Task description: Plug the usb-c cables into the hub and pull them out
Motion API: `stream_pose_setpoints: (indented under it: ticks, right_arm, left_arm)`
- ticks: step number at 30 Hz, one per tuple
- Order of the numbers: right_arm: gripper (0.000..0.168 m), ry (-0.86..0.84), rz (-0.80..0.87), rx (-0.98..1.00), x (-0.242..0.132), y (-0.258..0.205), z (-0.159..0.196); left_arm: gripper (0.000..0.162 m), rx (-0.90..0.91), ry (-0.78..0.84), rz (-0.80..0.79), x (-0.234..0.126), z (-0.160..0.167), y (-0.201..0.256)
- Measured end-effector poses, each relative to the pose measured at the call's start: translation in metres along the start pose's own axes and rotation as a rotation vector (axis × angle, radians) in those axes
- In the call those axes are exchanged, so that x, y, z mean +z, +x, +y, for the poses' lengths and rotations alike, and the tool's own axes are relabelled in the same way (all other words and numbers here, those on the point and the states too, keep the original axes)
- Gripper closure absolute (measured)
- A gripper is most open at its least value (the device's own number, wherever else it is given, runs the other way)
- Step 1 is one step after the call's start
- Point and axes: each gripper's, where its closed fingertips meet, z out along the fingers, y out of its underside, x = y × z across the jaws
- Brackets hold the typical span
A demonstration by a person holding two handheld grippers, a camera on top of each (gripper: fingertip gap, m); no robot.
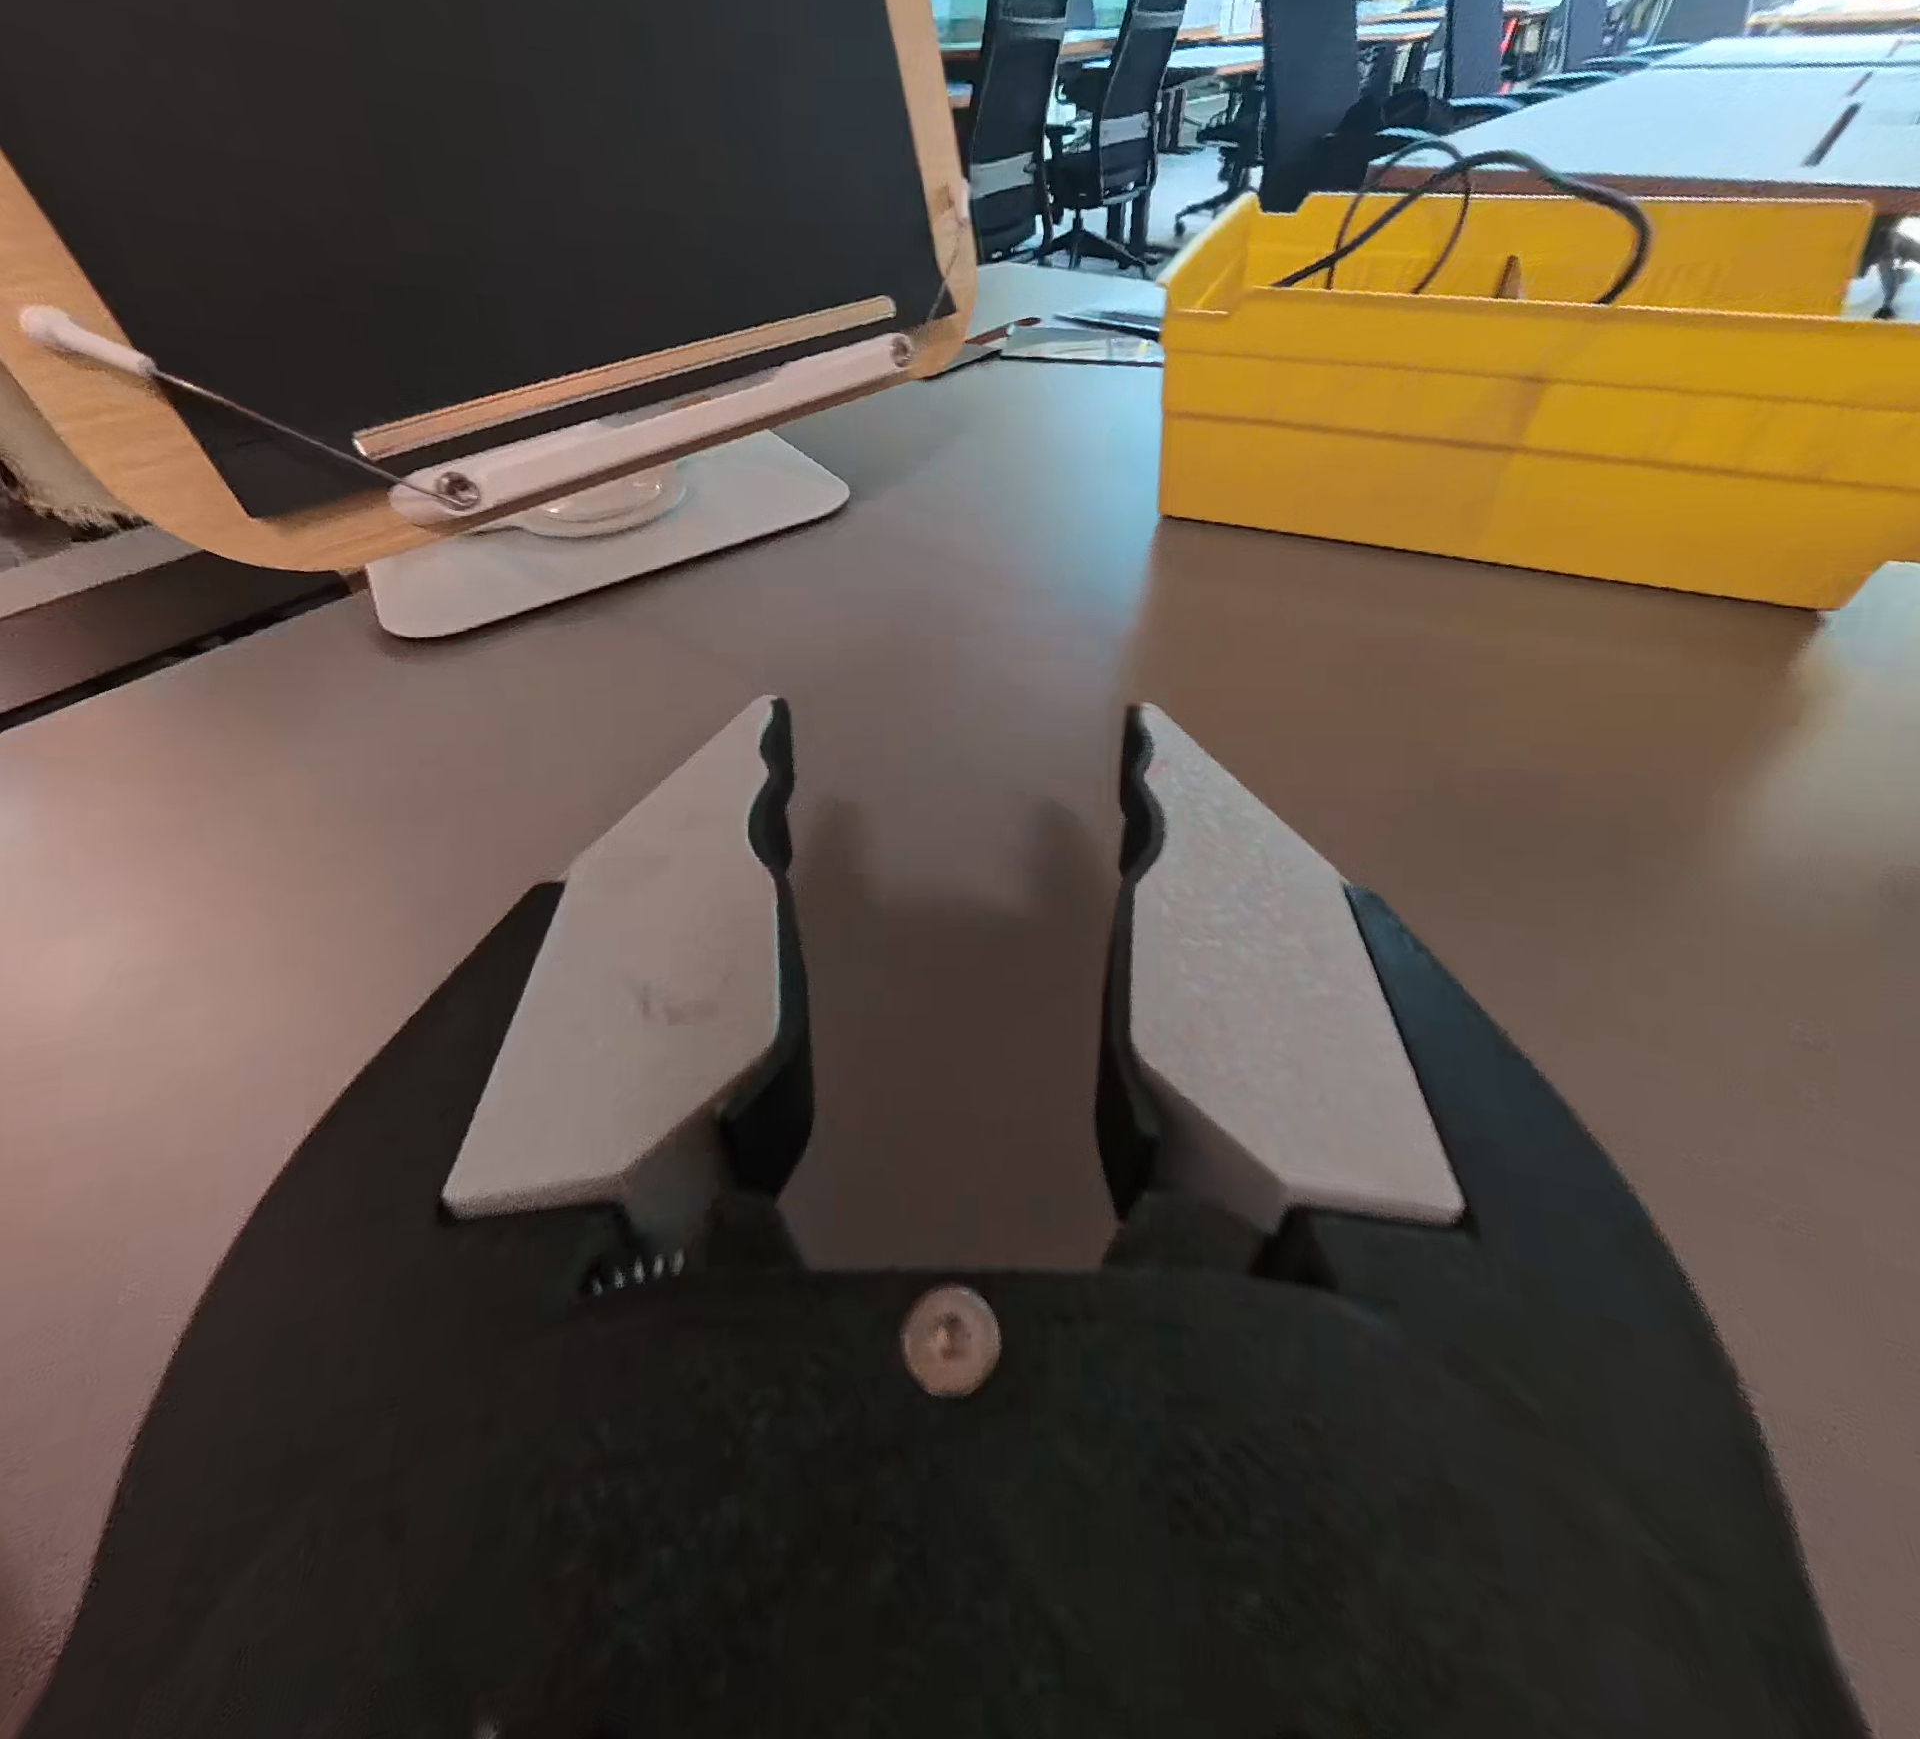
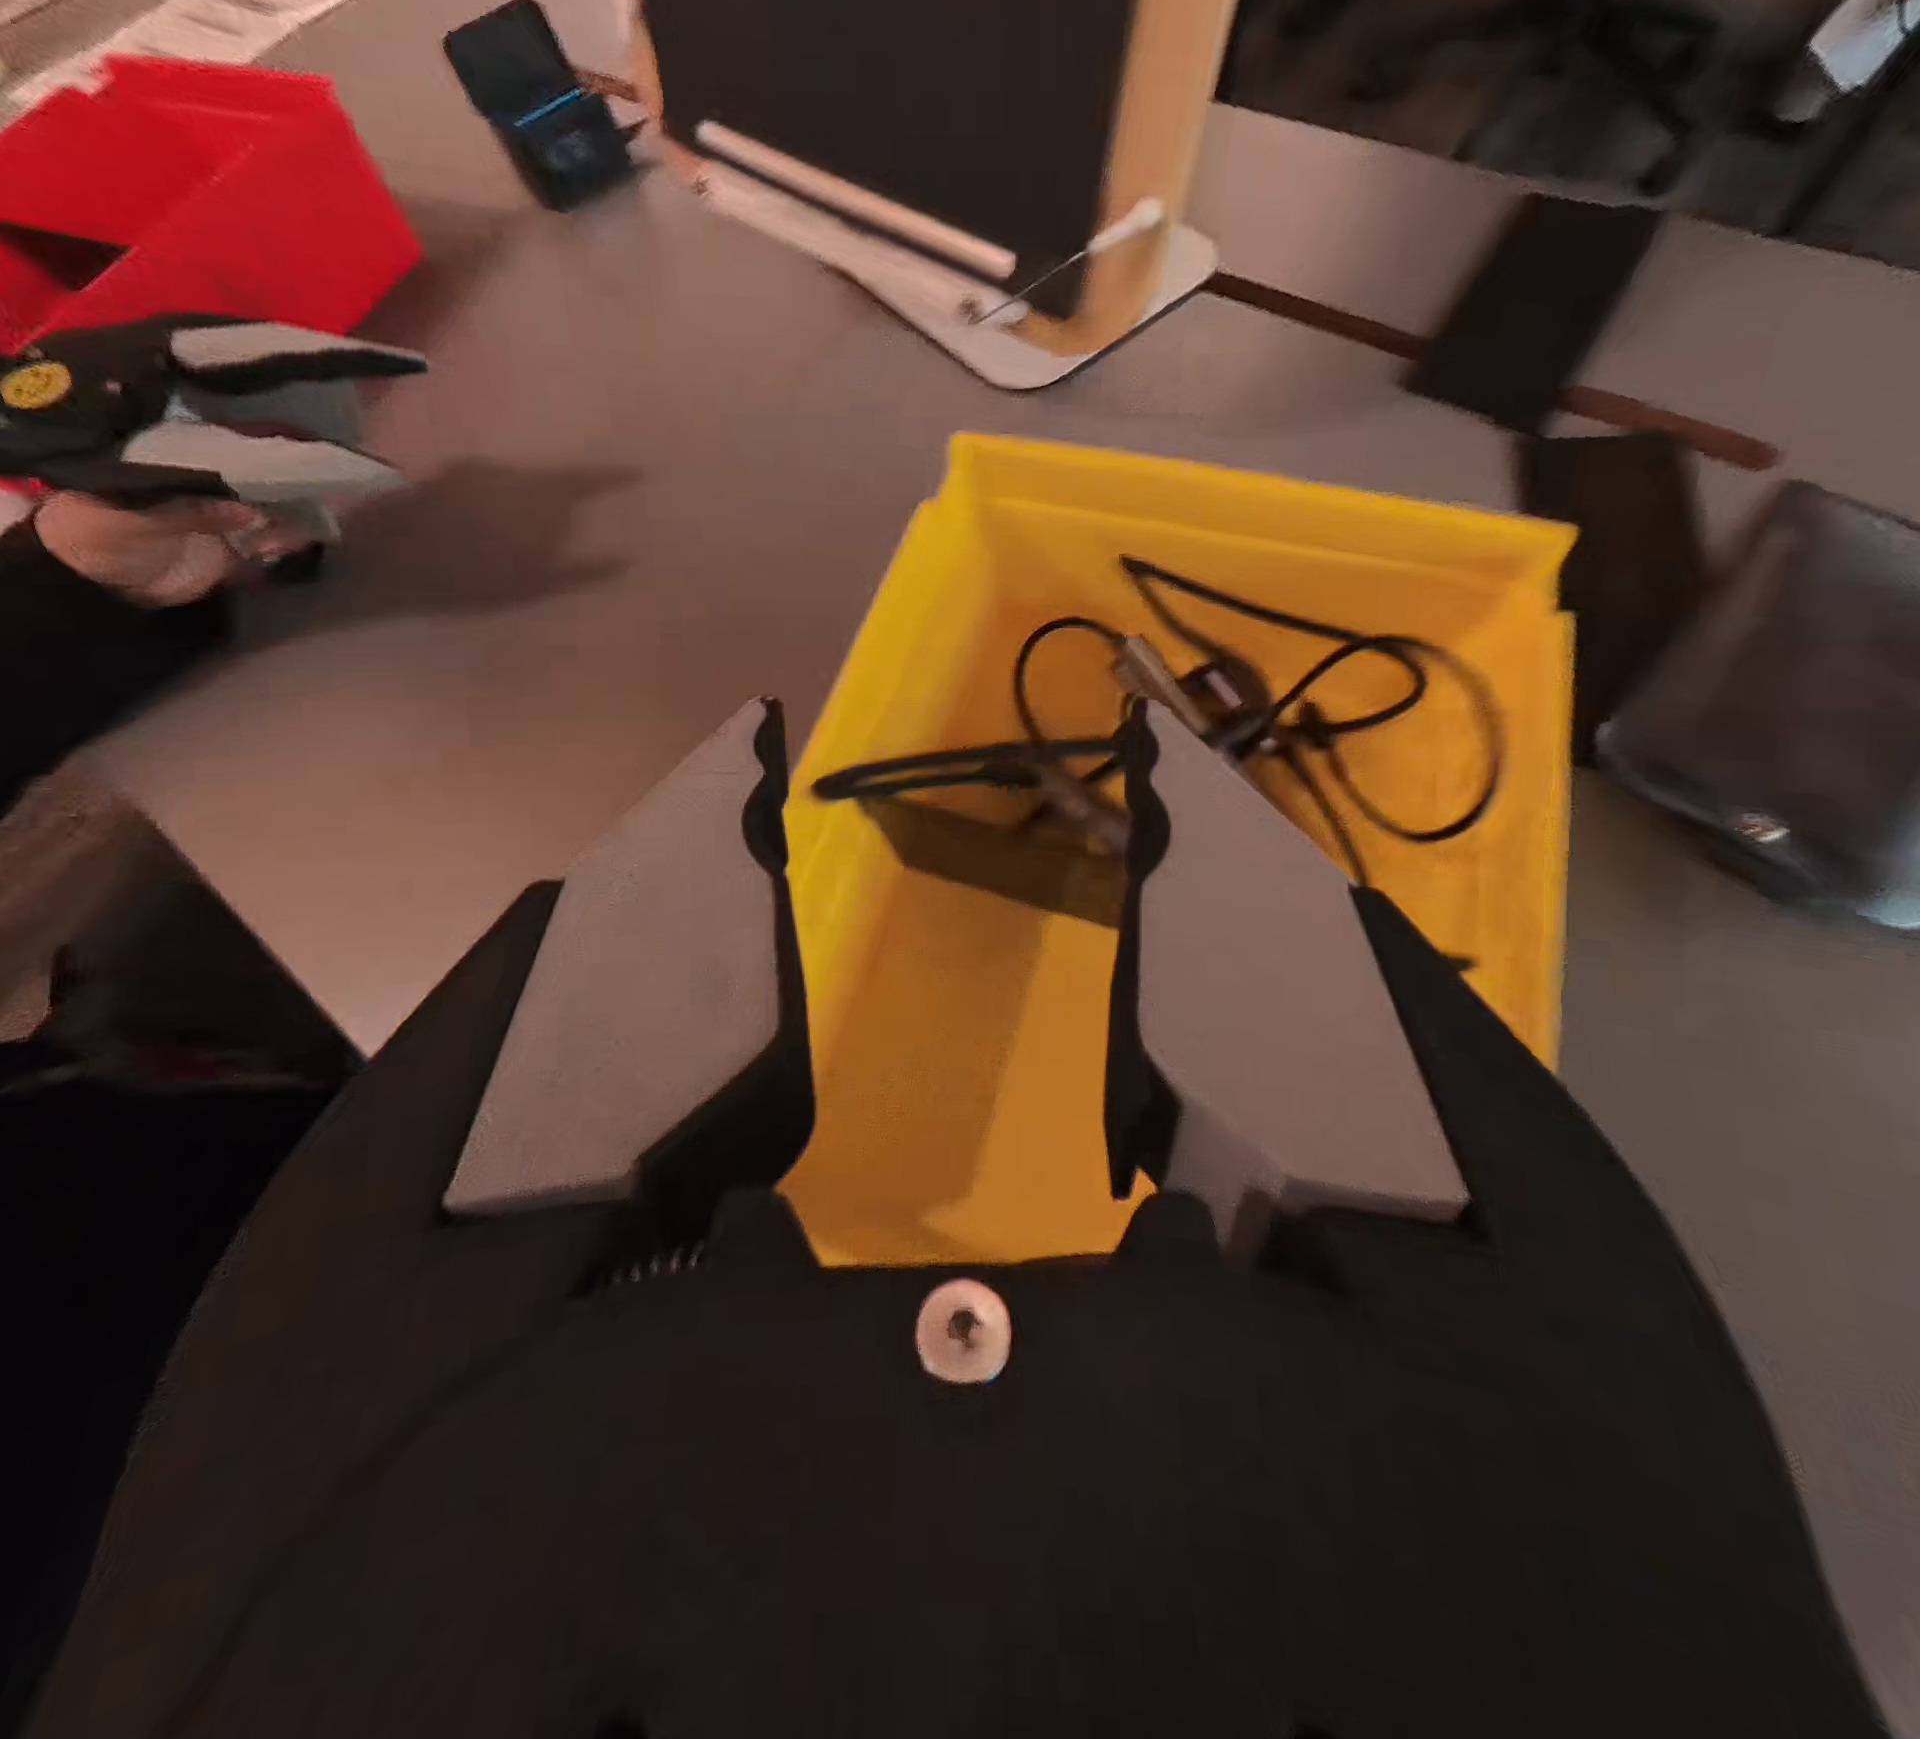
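Left gripper [image 1: 954,733]: jaws apart, empty, low over the bare brown table [image 1: 987,629]; also seen at 9 o'clock in the right wrist view, held in a hand [image 2: 114,546].
Right gripper [image 2: 951,733]: jaws apart, nothing between them, poised above the yellow bin [image 2: 1195,505].
Yellow bin: on the table, at 2 o'clock from the left gripper, well apart from it.
Usb-c cables [image 2: 1382,733]: black, looped loosely inside the yellow bin; one loop rises above the rim.
Hub [image 2: 997,848]: dark flat block on the bin floor, cables beside it; blurred, so whether any is plugged in cannot be told.
Stand [image 1: 468,162]: black panel in a wooden frame on a white base, at 11 o'clock from the left gripper.
Red box [image 2: 208,193]: at 10 o'clock in the right wrist view.
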Motion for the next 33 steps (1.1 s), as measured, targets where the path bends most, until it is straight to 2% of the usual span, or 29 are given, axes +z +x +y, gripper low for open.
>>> stream_pose_setpoints:
  ticks: [2,6,9,11,13,15,16,18,20,22,24,26,27,30,33]
  right_arm:
    - [0.105,-0.025,0.010,-0.025,0.001,-0.019,0.031]
    - [0.102,-0.037,0.039,-0.018,0.009,-0.040,0.076]
    - [0.101,-0.041,0.129,-0.063,0.015,-0.039,0.096]
    - [0.086,0.004,0.183,-0.083,0.018,-0.040,0.097]
    - [0.097,0.055,0.168,-0.078,0.022,-0.051,0.094]
    - [0.070,0.060,0.136,-0.067,0.032,-0.061,0.096]
    - [0.070,0.055,0.117,-0.069,0.036,-0.067,0.097]
    - [0.087,0.093,0.095,-0.088,0.038,-0.076,0.093]
    - [0.087,0.092,0.109,-0.086,0.043,-0.076,0.094]
    - [0.081,0.011,0.168,-0.074,0.056,-0.066,0.106]
    - [0.090,-0.046,0.166,-0.079,0.069,-0.067,0.117]
    - [0.123,-0.057,0.107,-0.069,0.077,-0.079,0.120]
    - [0.128,-0.063,0.136,-0.064,0.078,-0.079,0.121]
    - [0.147,-0.091,0.272,-0.134,0.079,-0.075,0.120]
    - [0.152,-0.071,0.310,-0.135,0.093,-0.096,0.113]
  left_arm:
    - [0.095,0.028,-0.012,-0.006,-0.019,-0.006,0.020]
    - [0.122,0.133,-0.032,-0.329,-0.085,-0.021,-0.002]
    - [0.110,0.098,-0.100,-0.474,-0.143,-0.018,-0.022]
    - [0.104,0.066,-0.126,-0.558,-0.178,-0.011,-0.036]
    - [0.101,0.043,-0.151,-0.647,-0.208,0.001,-0.052]
    - [0.096,0.014,-0.208,-0.737,-0.228,0.021,-0.073]
    - [0.094,0.004,-0.232,-0.770,-0.232,0.030,-0.081]
    - [0.094,-0.024,-0.247,-0.782,-0.229,0.043,-0.090]
    - [0.098,-0.033,-0.252,-0.779,-0.218,0.050,-0.096]
    - [0.104,0.009,-0.308,-0.778,-0.206,0.060,-0.100]
    - [0.115,0.082,-0.344,-0.748,-0.193,0.067,-0.102]
    - [0.152,0.083,-0.294,-0.893,-0.210,0.057,-0.115]
    - [0.159,0.136,-0.278,-0.941,-0.223,0.054,-0.121]
    - [0.159,0.121,-0.215,-0.874,-0.236,0.053,-0.118]
    - [0.161,0.077,-0.173,-0.886,-0.255,0.042,-0.124]
